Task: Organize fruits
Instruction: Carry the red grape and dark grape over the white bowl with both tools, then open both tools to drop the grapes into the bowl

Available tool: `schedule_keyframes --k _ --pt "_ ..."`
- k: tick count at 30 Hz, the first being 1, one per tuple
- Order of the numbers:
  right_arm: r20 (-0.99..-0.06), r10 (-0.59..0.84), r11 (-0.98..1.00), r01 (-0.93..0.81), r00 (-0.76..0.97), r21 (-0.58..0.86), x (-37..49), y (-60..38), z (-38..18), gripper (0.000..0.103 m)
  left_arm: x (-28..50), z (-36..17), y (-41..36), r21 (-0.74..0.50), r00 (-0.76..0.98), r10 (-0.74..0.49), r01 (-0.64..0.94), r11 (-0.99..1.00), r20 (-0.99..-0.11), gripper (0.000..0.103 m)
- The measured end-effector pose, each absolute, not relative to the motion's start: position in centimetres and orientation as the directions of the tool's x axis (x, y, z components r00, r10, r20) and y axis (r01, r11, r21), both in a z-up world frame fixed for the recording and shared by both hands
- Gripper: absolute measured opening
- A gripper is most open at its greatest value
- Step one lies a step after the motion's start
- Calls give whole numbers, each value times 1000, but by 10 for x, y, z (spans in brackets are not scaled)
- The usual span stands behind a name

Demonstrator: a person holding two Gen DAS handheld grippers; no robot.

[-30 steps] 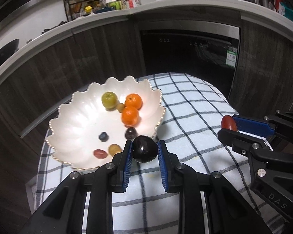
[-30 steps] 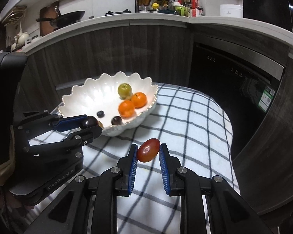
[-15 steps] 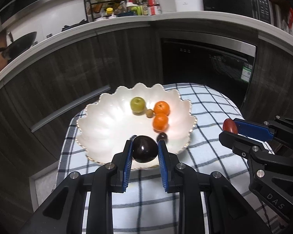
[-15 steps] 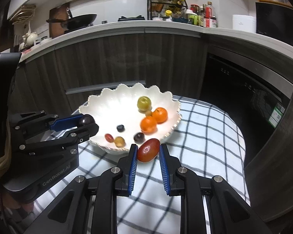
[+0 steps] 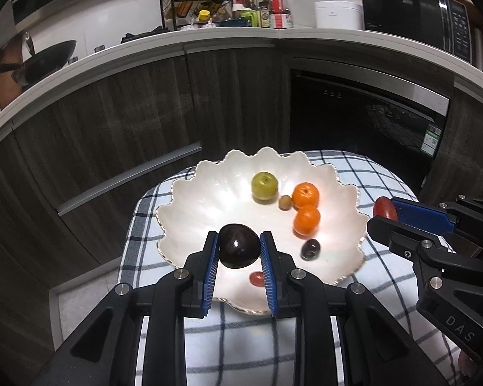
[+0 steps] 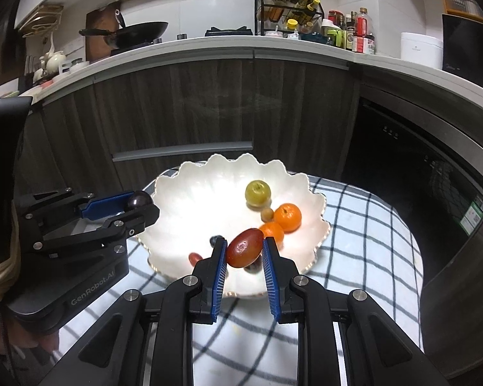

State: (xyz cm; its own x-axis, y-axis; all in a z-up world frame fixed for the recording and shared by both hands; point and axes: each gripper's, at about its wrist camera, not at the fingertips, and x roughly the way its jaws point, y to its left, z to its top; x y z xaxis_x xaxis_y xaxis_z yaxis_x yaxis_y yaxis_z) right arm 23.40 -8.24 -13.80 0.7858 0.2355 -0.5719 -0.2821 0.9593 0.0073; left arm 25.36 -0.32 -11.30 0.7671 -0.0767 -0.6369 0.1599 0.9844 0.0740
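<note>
Now my left gripper [image 5: 238, 249] pinches a dark plum [image 5: 239, 250] over the bowl [image 5: 190, 206]; right gripper [image 6: 244, 249] pinches a red fruit [image 6: 244, 247] over its near rim. Bowl sits on a checked cloth [image 6: 364, 251] w/ oranges [image 5: 306, 207] inside.

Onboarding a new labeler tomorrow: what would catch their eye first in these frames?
Each gripper is shut on a fruit over the near side of the scalloped white bowl: the left gripper on a dark plum, the right gripper on a red oval fruit. Two oranges and a green apple stand out inside the bowl, which sits on a checked cloth.
</note>
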Motion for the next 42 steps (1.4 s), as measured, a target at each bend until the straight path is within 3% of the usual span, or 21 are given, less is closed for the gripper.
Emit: schedule_keyframes --k 22,38,42 --pt "-651 237 964 -257 721 67 323 -52 -162 24 334 -143 38 4 712 -105 149 989 -694 27" --pt "-719 193 972 -232 667 46 361 -41 -185 24 351 -156 42 -4 680 -105 150 989 -726 27" --pt "-716 180 973 -230 674 29 362 -41 -183 25 350 -154 42 -7 683 -105 144 989 -723 44"
